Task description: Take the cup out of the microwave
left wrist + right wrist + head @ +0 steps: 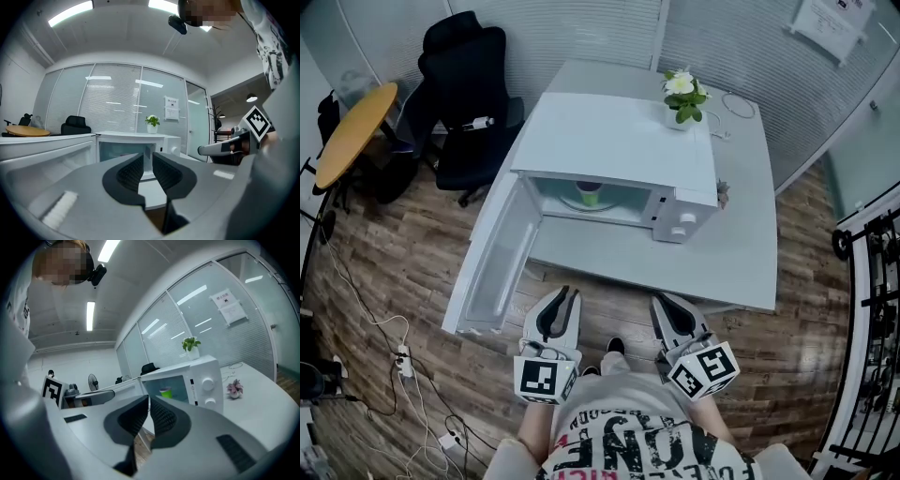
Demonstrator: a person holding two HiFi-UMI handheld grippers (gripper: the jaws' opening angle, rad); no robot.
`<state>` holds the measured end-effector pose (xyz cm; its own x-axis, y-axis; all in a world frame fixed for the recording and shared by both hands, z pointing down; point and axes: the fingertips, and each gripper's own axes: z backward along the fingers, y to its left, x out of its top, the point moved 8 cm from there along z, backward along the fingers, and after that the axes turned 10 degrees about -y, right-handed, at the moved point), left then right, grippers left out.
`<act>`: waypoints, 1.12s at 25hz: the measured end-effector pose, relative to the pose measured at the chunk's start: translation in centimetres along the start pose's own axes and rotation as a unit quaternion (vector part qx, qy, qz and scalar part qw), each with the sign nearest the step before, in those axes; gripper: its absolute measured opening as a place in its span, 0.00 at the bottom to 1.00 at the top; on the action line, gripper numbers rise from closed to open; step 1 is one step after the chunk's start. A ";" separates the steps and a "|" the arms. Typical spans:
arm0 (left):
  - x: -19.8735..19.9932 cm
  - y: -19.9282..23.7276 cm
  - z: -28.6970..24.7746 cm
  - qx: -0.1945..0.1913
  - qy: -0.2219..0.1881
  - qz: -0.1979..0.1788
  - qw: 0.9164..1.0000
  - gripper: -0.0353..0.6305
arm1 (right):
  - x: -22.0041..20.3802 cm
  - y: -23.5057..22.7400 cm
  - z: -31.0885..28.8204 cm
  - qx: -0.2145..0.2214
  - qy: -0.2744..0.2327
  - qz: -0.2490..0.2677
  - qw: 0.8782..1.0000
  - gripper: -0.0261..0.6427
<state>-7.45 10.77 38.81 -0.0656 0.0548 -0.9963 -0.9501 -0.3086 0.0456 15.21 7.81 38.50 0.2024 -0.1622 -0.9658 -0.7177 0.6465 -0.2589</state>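
A white microwave [619,150] stands on the white table [741,253], and its door [492,258] hangs wide open to the left. Inside, on the turntable, sits a green cup [589,194]; the right gripper view also shows the cup [165,392] in the lit cavity. Both grippers hover level in front of the table edge, short of the microwave. My left gripper [565,294] faces the open door side, with its jaws a narrow gap apart and nothing between them [147,161]. My right gripper [661,300] faces the control panel, fingertips together and empty [149,401].
A potted plant [682,98] stands on top of the microwave, and a small flower [723,194] sits beside it on the table. A black office chair [464,84] and a round wooden table [352,131] stand at the left. Cables [403,361] lie on the floor.
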 end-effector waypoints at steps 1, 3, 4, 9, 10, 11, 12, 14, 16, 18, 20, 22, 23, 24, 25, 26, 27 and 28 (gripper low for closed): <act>0.0 -0.1 -0.2 0.003 -0.001 -0.001 1.000 0.16 | 0.0 -0.4 0.0 0.000 0.000 0.000 1.000 0.07; -0.1 -0.4 -0.8 0.009 -0.003 -0.002 1.000 0.16 | -0.1 -1.3 -0.1 0.002 0.001 -0.001 1.000 0.07; -0.2 -0.6 -1.0 0.011 -0.004 -0.004 1.000 0.16 | -0.1 -1.7 -0.1 0.005 0.003 -0.001 1.000 0.07; -0.2 -1.1 -1.6 0.026 -0.008 -0.008 1.000 0.16 | 0.3 -3.0 -0.5 0.013 0.005 0.003 1.000 0.07; -0.2 -1.2 -1.7 0.028 -0.008 -0.007 1.000 0.16 | 0.3 -3.2 -0.6 0.013 0.005 0.003 1.000 0.07; -0.2 -1.2 -1.7 0.030 -0.007 -0.007 0.999 0.16 | 0.3 -3.3 -0.7 0.013 0.004 0.002 1.000 0.07; -0.2 -1.2 -1.7 0.031 -0.006 -0.006 0.999 0.16 | 0.3 -3.4 -0.6 0.011 0.003 -0.002 1.000 0.07; -0.2 -1.2 -1.9 0.029 -0.007 -0.005 1.000 0.16 | 0.1 -3.7 -0.5 0.006 0.001 -0.009 1.000 0.07; -0.1 -1.2 -2.2 0.028 -0.009 -0.005 1.000 0.16 | 0.3 -3.8 -0.6 0.003 0.001 -0.009 1.000 0.07; 0.0 -1.1 -2.5 0.029 -0.012 -0.003 1.000 0.16 | 0.4 -4.0 -0.7 -0.001 0.001 -0.009 1.000 0.07; 0.0 -1.0 -2.8 0.025 -0.015 -0.001 1.000 0.16 | 0.4 -4.2 -0.8 -0.005 0.001 -0.011 1.000 0.07; 0.0 -0.8 -3.0 0.023 -0.016 0.000 1.000 0.16 | 0.3 -4.2 -1.0 -0.008 0.001 -0.013 1.000 0.07; 0.0 -0.7 -3.0 0.024 -0.015 0.001 1.000 0.16 | 0.2 -4.2 -1.2 -0.009 0.001 -0.014 1.000 0.07; -0.1 -0.4 -3.1 0.024 -0.014 0.001 1.000 0.16 | 0.1 -4.2 -1.4 -0.011 0.001 -0.015 1.000 0.07; -0.1 -0.1 -3.2 0.024 -0.013 0.002 1.000 0.16 | -0.1 -4.2 -1.7 -0.013 0.001 -0.016 1.000 0.07; -0.3 0.2 -3.3 0.024 -0.011 0.003 1.000 0.16 | -0.1 -4.2 -2.1 -0.014 0.002 -0.017 1.000 0.07; -0.4 0.7 -3.5 0.023 -0.008 0.004 1.000 0.16 | -0.1 -4.1 -2.5 -0.015 0.004 -0.016 1.000 0.07; -0.5 1.1 -3.8 0.022 -0.006 0.004 1.000 0.16 | 0.0 -4.1 -2.9 -0.015 0.005 -0.016 1.000 0.07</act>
<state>-7.33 6.81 39.10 -0.0778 0.0642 -0.9949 -0.9618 -0.2676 0.0579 16.21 3.02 39.52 0.2193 -0.1901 -0.9570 -0.7312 0.6174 -0.2902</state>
